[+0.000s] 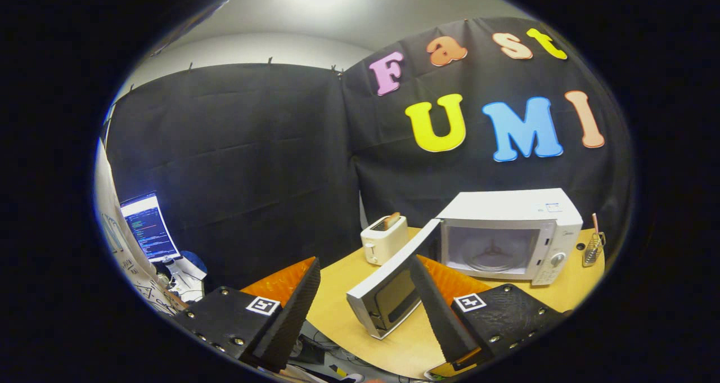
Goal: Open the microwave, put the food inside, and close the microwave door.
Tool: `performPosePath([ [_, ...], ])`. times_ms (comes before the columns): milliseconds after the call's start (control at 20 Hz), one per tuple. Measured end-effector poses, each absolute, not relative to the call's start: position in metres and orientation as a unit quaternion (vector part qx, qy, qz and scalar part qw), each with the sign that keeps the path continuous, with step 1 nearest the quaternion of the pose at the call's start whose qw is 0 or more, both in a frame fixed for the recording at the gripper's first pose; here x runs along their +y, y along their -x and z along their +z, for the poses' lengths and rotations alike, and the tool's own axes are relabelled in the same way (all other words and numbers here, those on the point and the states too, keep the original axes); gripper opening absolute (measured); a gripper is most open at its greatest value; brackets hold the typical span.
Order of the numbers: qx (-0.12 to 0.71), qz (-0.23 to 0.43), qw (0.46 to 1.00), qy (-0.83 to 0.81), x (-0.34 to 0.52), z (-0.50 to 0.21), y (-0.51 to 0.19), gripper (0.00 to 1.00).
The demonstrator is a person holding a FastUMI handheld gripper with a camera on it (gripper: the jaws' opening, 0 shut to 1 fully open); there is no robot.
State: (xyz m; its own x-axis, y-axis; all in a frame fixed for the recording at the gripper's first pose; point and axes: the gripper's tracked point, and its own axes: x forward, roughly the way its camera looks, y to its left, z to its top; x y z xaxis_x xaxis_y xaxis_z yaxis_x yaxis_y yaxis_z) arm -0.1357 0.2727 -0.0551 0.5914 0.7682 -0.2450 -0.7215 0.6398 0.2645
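On the wooden table (337, 304) beyond the fingers we see the white microwave (509, 231), its door (388, 287) swung wide toward us and the turntable cavity bare. Our gripper (365, 293) is spread wide, holding and touching nothing. Left of the microwave stands a toaster (383, 239) with bread (391, 220) in its slot.

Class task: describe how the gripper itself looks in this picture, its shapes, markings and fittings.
The gripper has two wedge-shaped fingers with ridged inner faces, each on a black textured block studded with round screws. Each block carries a square black-and-white marker tag.
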Motion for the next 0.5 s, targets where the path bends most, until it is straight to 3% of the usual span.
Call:
performPosePath([
  [500,0.239,0.261,0.933,-0.065,0.156,-0.11,0.108,0.97],
])
